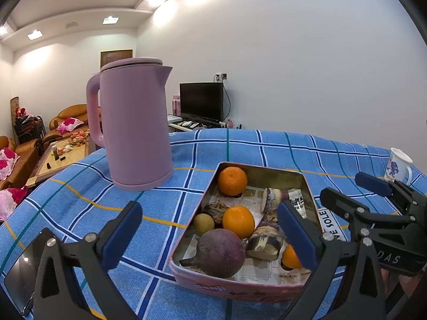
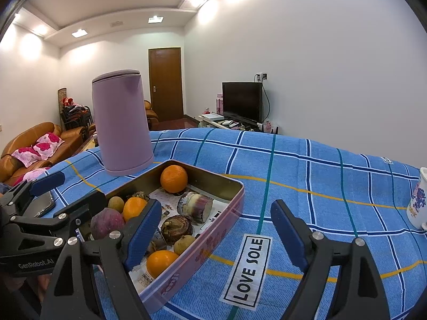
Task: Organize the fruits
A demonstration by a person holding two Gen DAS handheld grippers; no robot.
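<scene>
**Fruit gathered in the tin, both grippers empty**

The oblong pink metal tin (image 1: 307, 186) on the blue checked tabletop (image 1: 160, 205) holds orange mandarins (image 1: 238, 221), a purple round fruit (image 1: 220, 252) and cut pieces. Its long axis runs away from the cameras. Left gripper (image 1: 210, 237) and right gripper (image 2: 216, 236) hover with fingers spread, holding nothing. This fits either sorting underway or fruit already tidied.

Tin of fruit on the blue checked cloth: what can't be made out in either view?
- Third orange: left wrist view, half hidden by that gripper's right pad.
- Tin near corner: right wrist view, covered by the right gripper.
- Tin's side lettering: both views, too oblique and blurred to read.
- Mug: right wrist view, cut by the frame edge.
- Phone: left wrist view, partly behind the left gripper.
</scene>
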